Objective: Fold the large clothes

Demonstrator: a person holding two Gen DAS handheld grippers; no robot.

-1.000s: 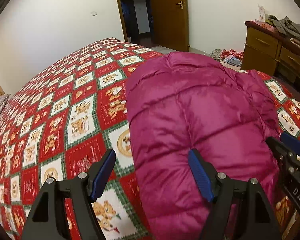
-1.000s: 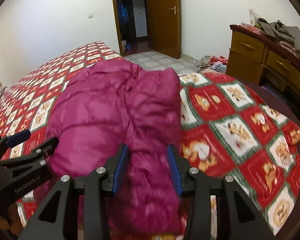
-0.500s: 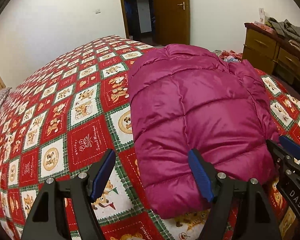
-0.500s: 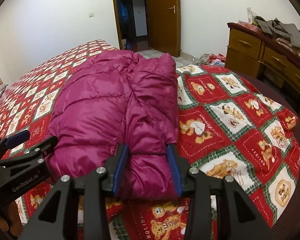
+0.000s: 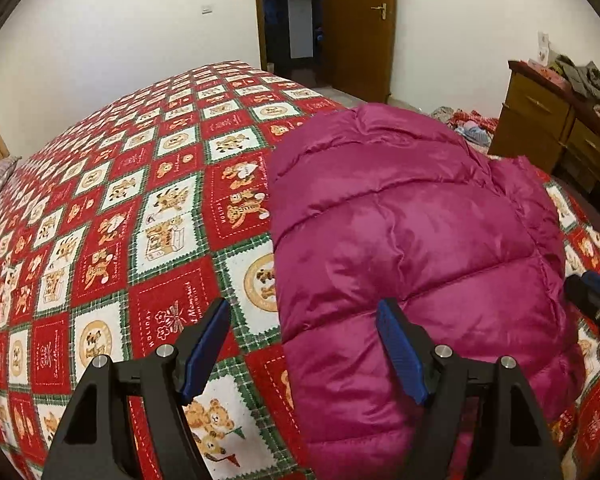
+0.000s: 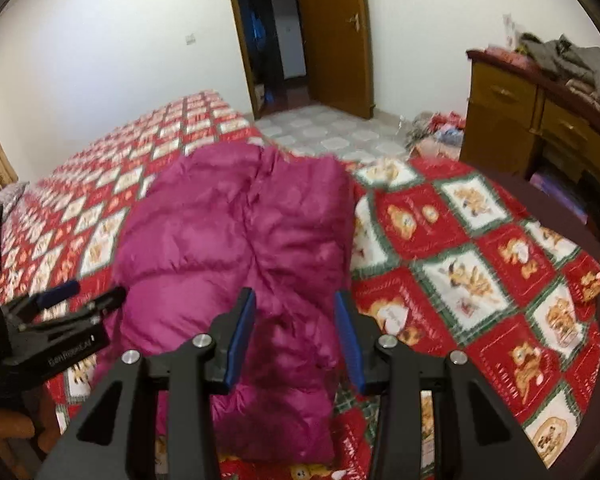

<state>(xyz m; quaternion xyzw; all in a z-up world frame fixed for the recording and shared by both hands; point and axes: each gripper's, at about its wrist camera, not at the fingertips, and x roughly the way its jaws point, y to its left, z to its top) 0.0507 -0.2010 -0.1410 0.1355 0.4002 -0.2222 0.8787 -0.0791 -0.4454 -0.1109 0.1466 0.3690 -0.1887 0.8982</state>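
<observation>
Both views drawn closer over jacket (image 5: 412,240), dresser (image 6: 532,120) beyond bed (image 6: 480,256)

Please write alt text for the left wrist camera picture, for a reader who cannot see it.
A folded magenta puffer jacket lies on a bed with a red, green and white teddy-bear quilt. In front, the left gripper stands open above the jacket's left edge, holding nothing. Behind are a wooden door and a dresser.

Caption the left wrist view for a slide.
Open left gripper above a folded magenta puffer jacket on a teddy-bear quilt.
</observation>
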